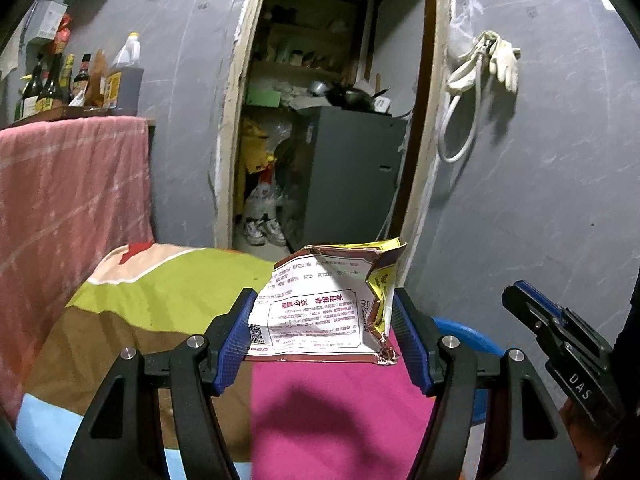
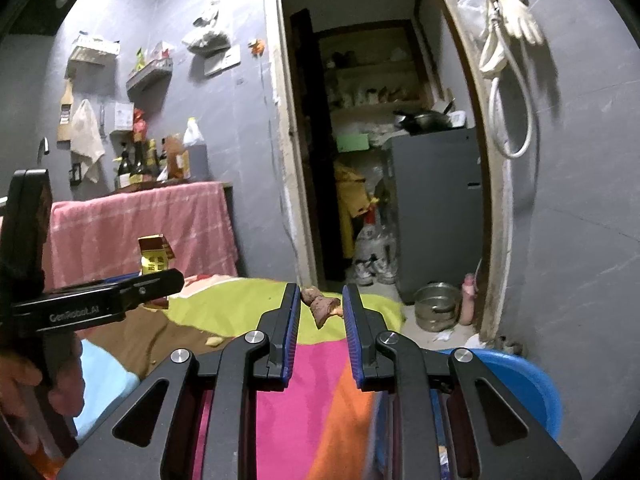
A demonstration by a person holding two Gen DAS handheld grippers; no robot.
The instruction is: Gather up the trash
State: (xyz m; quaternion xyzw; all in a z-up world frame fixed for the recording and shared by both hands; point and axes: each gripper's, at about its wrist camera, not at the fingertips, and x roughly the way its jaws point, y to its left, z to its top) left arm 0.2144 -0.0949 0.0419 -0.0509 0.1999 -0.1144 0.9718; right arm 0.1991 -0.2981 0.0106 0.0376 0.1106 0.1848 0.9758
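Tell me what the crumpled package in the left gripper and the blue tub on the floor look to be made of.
Package: likely thin printed paper or card with a matte face; it holds sharp creases and its corner is torn and frayed. Blue tub: apparently moulded plastic, smooth and slightly glossy, with a uniform colour and a rounded rim.

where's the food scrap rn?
In the right wrist view, the brown food scrap is pinched between the right tongs, held above the colourful cloth, with the blue tub to the lower right.
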